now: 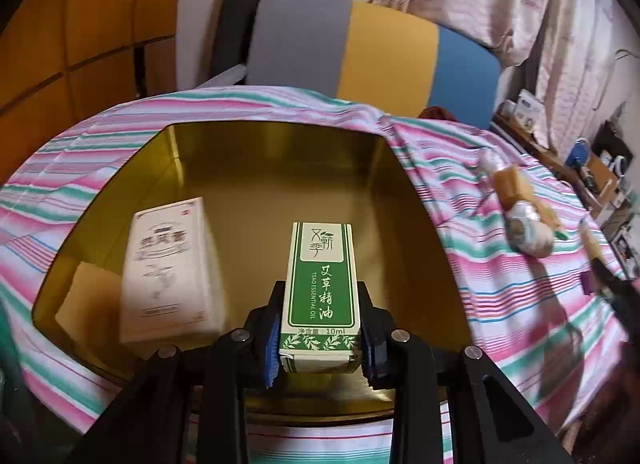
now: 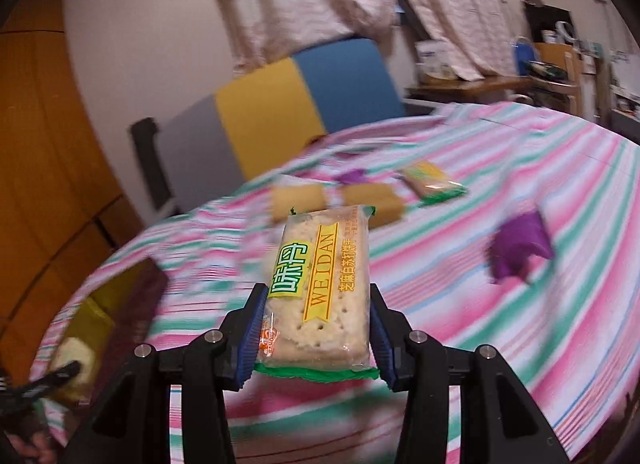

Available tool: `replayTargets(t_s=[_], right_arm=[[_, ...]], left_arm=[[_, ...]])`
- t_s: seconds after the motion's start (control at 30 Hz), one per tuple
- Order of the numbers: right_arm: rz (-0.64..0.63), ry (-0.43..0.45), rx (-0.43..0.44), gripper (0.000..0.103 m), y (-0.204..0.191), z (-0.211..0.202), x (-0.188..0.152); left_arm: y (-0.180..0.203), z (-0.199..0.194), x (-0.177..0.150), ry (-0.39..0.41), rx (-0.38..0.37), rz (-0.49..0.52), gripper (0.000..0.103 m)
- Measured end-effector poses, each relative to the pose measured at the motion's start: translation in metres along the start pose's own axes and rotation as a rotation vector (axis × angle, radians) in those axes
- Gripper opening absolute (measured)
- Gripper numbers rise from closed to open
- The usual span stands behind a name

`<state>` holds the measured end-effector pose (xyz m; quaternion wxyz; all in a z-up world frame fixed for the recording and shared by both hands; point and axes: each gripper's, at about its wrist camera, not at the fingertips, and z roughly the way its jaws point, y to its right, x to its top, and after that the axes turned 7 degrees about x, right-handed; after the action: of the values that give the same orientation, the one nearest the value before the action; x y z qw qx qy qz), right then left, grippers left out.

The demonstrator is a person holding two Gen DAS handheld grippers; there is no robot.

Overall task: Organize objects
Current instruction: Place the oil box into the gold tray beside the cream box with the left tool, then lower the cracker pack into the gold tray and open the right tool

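My left gripper (image 1: 320,292) is shut on a green and white essential oil box (image 1: 320,264), held lengthwise over a gold metal tin (image 1: 280,144). Inside the tin a white carton (image 1: 172,268) lies at the left, with a tan block (image 1: 88,304) beside it. In the right wrist view my right gripper (image 2: 317,292) is shut on a clear cracker packet (image 2: 320,288) with green ends, lifted above the striped cloth (image 2: 480,304). The tin (image 2: 132,284) shows blurred at that view's left edge.
On the cloth beyond the held packet lie two yellow blocks (image 2: 298,198) (image 2: 372,200), another cracker packet (image 2: 434,182) and a purple pouch (image 2: 520,248). A grey, yellow and blue chair back (image 1: 360,48) stands behind the table. Cluttered shelves (image 1: 592,168) line the right.
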<state>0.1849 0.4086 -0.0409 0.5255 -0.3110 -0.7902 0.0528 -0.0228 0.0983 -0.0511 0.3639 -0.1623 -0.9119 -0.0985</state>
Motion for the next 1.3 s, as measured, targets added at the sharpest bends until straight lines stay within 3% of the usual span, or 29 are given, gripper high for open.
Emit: replayTargets(t_s=[0.37, 0.4, 0.47, 0.53, 0.63, 0.83, 1.1, 1.17, 1.3], right_arm=[[-0.176, -0.099, 0.35, 0.048, -0.134, 0.01, -0.015], [-0.184, -0.113, 0.364, 0.048, -0.142, 0.013, -0.017], [-0.198, -0.154, 0.4, 0.048, -0.162, 0.022, -0.024], [-0.215, -0.18, 0.408, 0.048, -0.176, 0.029, -0.029], [-0.244, -0.216, 0.418, 0.048, -0.194, 0.041, -0.037], [-0.27, -0.28, 0.396, 0.048, -0.206, 0.061, -0.048], [-0.262, -0.306, 0.403, 0.048, -0.216, 0.078, -0.043], [-0.251, -0.321, 0.383, 0.048, -0.215, 0.084, -0.044], [-0.265, -0.36, 0.375, 0.048, -0.218, 0.088, -0.054]], left_arm=[[-0.015, 0.002, -0.008, -0.016, 0.096, -0.007, 0.032], [-0.016, 0.002, -0.008, -0.017, 0.105, -0.011, 0.033], [-0.019, 0.0, -0.009, -0.019, 0.126, -0.019, 0.05], [-0.021, -0.007, -0.01, -0.001, 0.118, -0.033, 0.07], [-0.024, -0.02, -0.014, 0.014, 0.081, -0.068, 0.083], [-0.039, -0.045, -0.015, 0.072, 0.03, -0.161, 0.087], [-0.051, -0.057, -0.011, 0.119, 0.096, -0.202, 0.089], [-0.061, -0.06, -0.011, 0.133, 0.101, -0.251, 0.089], [-0.081, -0.073, -0.009, 0.197, 0.129, -0.362, 0.099]])
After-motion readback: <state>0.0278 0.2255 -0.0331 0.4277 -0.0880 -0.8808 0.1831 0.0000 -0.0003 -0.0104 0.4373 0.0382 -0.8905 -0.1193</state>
